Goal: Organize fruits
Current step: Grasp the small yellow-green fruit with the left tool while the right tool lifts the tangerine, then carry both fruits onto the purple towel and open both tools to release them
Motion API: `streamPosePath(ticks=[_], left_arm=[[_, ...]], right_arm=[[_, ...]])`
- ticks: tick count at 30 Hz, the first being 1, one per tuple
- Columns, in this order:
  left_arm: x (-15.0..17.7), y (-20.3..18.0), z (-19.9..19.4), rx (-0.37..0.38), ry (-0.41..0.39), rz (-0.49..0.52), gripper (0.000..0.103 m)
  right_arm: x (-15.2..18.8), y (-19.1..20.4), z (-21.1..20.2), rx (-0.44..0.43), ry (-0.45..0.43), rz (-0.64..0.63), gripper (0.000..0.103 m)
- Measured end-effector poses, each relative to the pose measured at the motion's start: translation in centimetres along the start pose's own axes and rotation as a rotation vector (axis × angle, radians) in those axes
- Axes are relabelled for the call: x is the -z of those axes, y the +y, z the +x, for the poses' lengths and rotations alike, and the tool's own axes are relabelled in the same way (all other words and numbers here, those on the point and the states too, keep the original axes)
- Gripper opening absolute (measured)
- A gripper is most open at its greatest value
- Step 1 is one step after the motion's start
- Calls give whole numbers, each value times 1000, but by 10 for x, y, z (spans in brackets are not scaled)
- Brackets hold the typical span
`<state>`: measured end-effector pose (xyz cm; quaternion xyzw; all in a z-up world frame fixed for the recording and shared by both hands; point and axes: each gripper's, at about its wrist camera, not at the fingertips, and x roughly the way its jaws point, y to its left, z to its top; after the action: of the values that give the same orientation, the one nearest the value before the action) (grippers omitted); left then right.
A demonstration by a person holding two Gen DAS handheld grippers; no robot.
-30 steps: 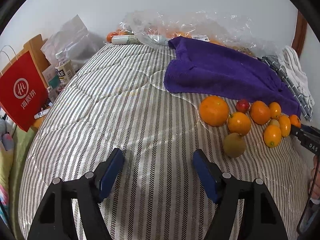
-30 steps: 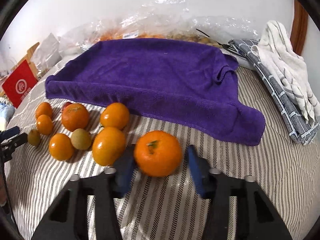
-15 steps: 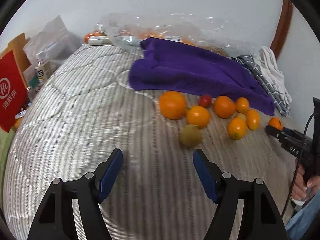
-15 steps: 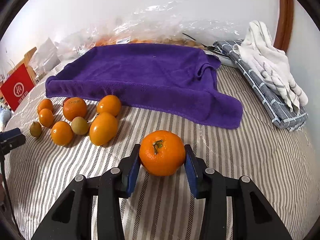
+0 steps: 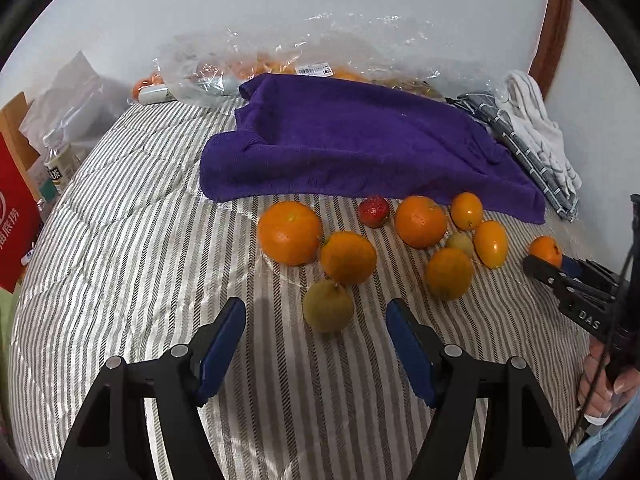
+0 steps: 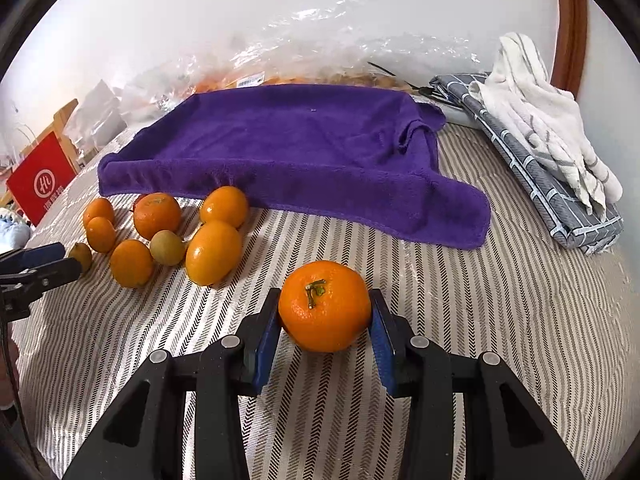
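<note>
A purple towel (image 6: 296, 152) lay spread across the striped quilt (image 5: 140, 240), with a clear plastic bag (image 5: 320, 48) against the white wall behind it and folded grey and white cloths (image 6: 552, 152) off to one side. A red paper bag (image 5: 16, 216) stood past the quilt's other edge. The right gripper (image 6: 325, 314) was clenched on a mandarin (image 6: 325, 306), apart from the fruit cluster (image 6: 160, 232) bunched along the towel's front hem. The left gripper (image 5: 316, 320) hung with its jaws apart and gripping nothing, a greenish-brown fruit (image 5: 328, 306) just ahead between its fingers. Bare quilt stretched wide on the red bag's side.
</note>
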<state>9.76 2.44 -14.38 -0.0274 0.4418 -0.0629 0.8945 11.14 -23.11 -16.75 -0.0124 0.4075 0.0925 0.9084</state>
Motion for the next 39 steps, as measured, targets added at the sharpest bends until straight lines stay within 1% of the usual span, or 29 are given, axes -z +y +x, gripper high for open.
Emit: streamPosePath(ticks=[2, 4, 6, 7, 9, 10, 11, 12, 16, 20, 23, 26, 28, 30, 32, 36, 39], left_arm=[[-1, -2, 3, 1, -3, 8, 68], [-1, -4, 5, -4, -2, 19, 63], [0, -5, 6, -10, -8, 25, 54], [0, -5, 7, -11, -9, 26, 53], [0, -4, 7, -7, -22, 20, 41], [1, -3, 7, -3, -29, 15, 38], [1, -2, 7, 0, -36, 11, 30], [1, 0, 8, 7, -40, 9, 25], [1, 6, 7, 76, -46, -14, 25], [2, 16, 2, 94, -76, -66, 25], [4, 23, -3, 81, -91, -91, 25], [5, 26, -10, 55, -85, -85, 25], [2, 26, -19, 34, -98, -73, 25], [-4, 27, -30, 19, -117, -67, 25], [-14, 28, -41, 31, -133, -71, 25], [-37, 23, -55, 60, -167, -66, 25], [-57, 13, -59, 55, -206, -42, 25]], right_arm=[[0, 0, 0, -6, -1, 0, 42], [0, 1, 0, -12, -2, -3, 42], [0, 1, 0, -10, 0, -5, 42], [0, 1, 0, -9, 1, -5, 42], [0, 0, 0, -11, 1, -3, 42], [0, 1, 0, -10, 0, -2, 42], [0, 0, 0, -8, -1, 0, 42], [0, 0, -1, -7, -3, 5, 42], [1, -3, -2, -12, -5, 22, 42], [1, -5, -5, -17, -16, 35, 42], [1, -6, -6, -21, -20, 39, 42], [0, -5, -7, -27, -23, 33, 42], [-1, -5, -8, -30, -26, 34, 42], [-1, -6, -10, -46, -20, 46, 42], [-2, -7, -14, -31, -21, 45, 42], [-13, -6, -33, -6, -53, 27, 42], [-27, -6, -50, 15, -85, 23, 42]])
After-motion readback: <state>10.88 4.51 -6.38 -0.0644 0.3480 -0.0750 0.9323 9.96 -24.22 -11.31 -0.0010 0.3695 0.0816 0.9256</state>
